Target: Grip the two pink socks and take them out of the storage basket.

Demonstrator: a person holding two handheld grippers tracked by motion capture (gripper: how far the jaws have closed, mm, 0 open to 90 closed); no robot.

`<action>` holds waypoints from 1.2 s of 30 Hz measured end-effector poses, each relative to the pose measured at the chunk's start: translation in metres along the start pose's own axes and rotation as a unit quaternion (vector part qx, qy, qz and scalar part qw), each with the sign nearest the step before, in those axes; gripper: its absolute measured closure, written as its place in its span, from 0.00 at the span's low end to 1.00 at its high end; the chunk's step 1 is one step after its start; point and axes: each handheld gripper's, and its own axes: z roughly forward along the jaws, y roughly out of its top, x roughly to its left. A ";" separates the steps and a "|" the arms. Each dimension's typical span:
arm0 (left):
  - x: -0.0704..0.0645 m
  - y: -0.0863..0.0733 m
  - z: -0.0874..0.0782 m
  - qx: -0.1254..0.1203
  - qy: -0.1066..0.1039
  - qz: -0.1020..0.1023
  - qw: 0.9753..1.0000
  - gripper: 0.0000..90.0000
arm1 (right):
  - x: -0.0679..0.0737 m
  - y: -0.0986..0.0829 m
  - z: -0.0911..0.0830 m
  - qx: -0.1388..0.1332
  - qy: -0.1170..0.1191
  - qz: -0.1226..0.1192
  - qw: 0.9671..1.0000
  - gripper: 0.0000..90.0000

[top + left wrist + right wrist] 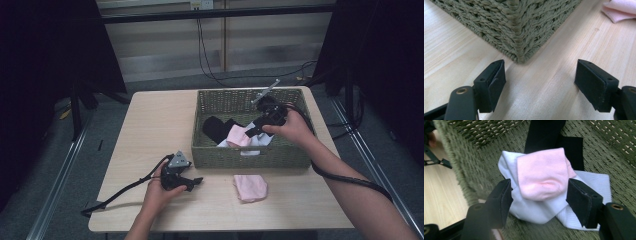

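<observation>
Jaws of right gripper [540, 195] spread wide either side of pink sock [544, 173], atop white socks [534, 210] inside basket [220, 157]. Left gripper [540, 82] open, empty, low over table [150, 125] at basket corner.

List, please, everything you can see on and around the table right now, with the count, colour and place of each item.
Table: one, light wood, centre of the high view.
Basket: one, green woven, on the table's right half.
Pink sock in the basket: one, pale pink, on top of the white socks, between the right gripper's open jaws.
White socks: apparently two, white, under the pink one in the basket.
Black cloth: count unclear, black, in the basket behind the socks.
Pink sock on the table: one, pale pink, in front of the basket.
Cables: several, black, on the floor behind the table.
Left gripper: black, open, low over the table at the basket's corner.
Right gripper: black, open, inside the basket.
</observation>
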 end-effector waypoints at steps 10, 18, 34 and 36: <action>0.001 0.000 0.000 0.004 -0.001 0.005 1.000 0.27 | -0.007 0.003 0.021 0.000 -0.008 -0.002 1.000 0.36; 0.001 0.000 -0.001 0.004 -0.002 0.005 1.000 0.27 | -0.005 0.006 0.044 0.020 -0.016 -0.022 0.999 0.29; 0.001 0.000 -0.001 0.004 -0.004 0.006 1.000 0.27 | -0.015 0.003 0.072 0.039 -0.005 -0.002 0.999 0.36; 0.001 0.000 0.000 0.003 -0.004 0.004 1.000 0.27 | -0.016 0.003 0.074 0.053 -0.015 -0.021 0.998 0.57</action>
